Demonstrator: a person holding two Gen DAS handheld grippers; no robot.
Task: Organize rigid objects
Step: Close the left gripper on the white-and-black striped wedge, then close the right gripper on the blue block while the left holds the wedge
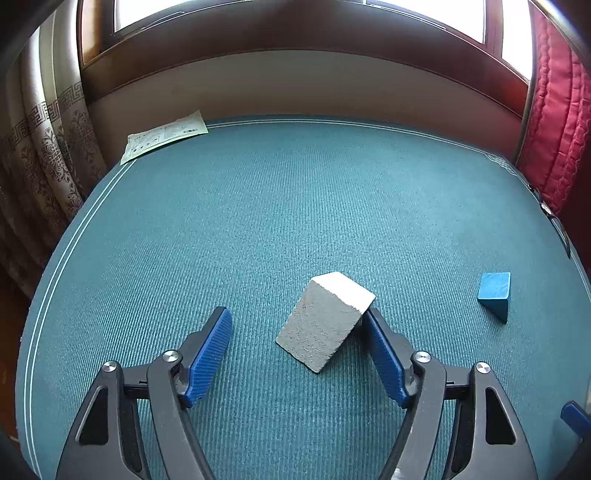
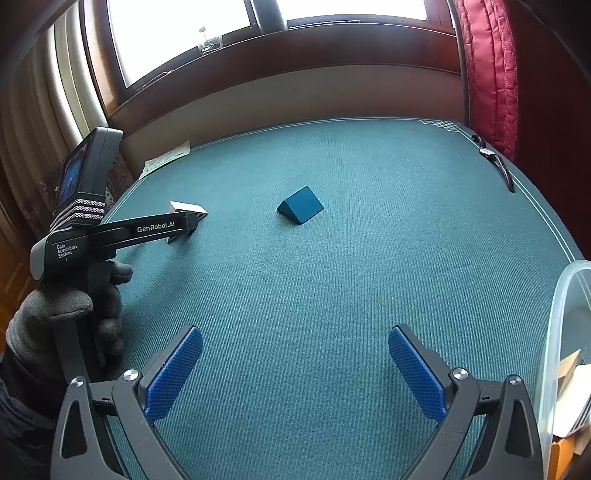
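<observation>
Sitting under bright windows point(image 1: 303, 14) in dark wooden frames, glowing white with daylight (nothing visible outside). Hanging at left, a patterned beige curtain point(image 1: 40, 147); at right, a quilted red curtain point(image 1: 554, 122). Stretching below, a teal-clothed table point(image 1: 295, 206) with pale border lines.

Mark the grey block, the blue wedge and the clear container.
grey block point(image 1: 321, 325): left wrist view, speckled front face.
blue wedge point(image 2: 301, 205): right wrist view, sloped face.
clear container point(image 2: 554, 314): right wrist view, rim.

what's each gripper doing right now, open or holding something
Left gripper: open around the grey block, one pad touching it, not clamped.
Right gripper: open, holding nothing.
</observation>
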